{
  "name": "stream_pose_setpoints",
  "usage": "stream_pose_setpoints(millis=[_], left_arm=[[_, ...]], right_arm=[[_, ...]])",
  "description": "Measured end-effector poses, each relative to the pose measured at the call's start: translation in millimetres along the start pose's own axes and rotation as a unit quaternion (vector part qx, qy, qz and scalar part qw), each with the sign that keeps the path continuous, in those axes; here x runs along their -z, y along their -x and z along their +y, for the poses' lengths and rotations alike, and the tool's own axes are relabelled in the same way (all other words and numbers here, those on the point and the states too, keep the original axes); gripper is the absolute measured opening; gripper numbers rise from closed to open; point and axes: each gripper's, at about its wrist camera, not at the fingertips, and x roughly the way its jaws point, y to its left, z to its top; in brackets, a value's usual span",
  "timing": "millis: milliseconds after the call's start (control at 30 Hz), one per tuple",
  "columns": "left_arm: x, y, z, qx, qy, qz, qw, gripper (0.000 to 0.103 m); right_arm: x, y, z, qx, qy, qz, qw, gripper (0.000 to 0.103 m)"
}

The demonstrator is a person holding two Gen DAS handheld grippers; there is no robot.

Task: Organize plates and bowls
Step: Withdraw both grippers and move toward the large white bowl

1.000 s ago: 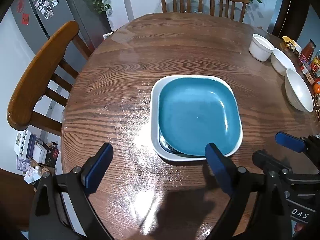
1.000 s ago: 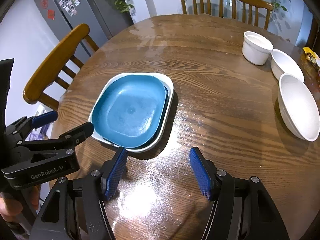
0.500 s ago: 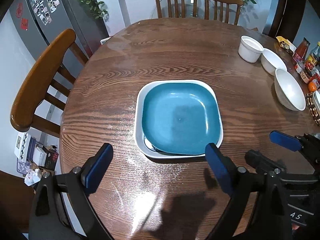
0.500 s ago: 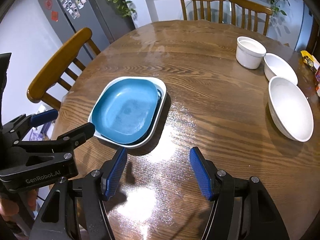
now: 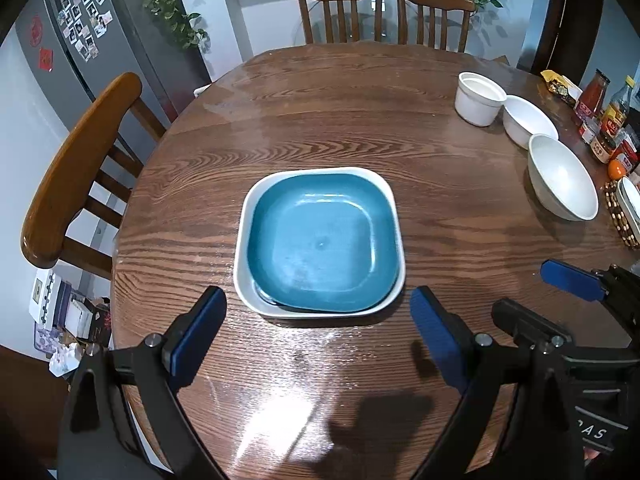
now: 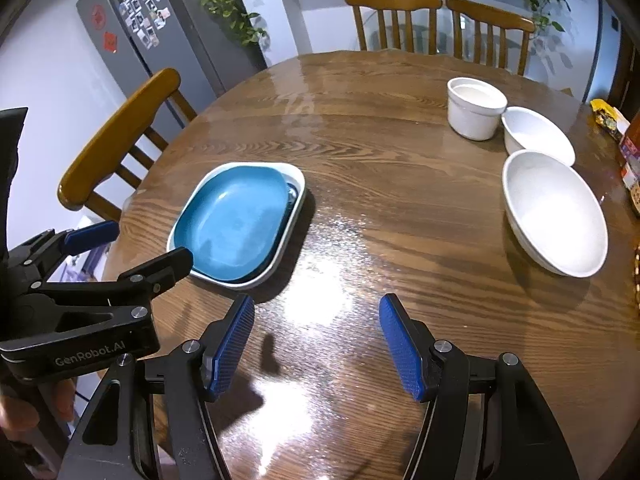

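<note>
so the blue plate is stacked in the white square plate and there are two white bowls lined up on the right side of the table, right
Not quite: there are three white bowls, not two. The right wrist view shows a straight-sided bowl, a middle bowl and a large bowl in a row. The rest holds: the blue plate sits in the white square plate.

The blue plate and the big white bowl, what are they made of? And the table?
Blue plate: probably glazed ceramic, maybe melamine; smooth with soft glints. Big white bowl: likely glazed ceramic; thick rim, even white sheen. Table: wood or wood veneer, glossy varnish; grain lines and bright lamp reflections show.
</note>
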Motion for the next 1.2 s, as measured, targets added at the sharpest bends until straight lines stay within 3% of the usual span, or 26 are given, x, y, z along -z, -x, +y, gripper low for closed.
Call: stream_pose_setpoints(millis=[633, 1200], left_arm=[[-2, 5, -54, 0.013, -0.028, -0.009, 0.9995, 0.093], [-15, 7, -106, 0.049, -0.078, -0.019, 0.9955, 0.093]], right_arm=[[10, 21, -49, 0.013, -0.024, -0.014, 1.000, 0.066], [22, 43, -102, 0.047, -0.075, -0.030, 0.996, 0.066]])
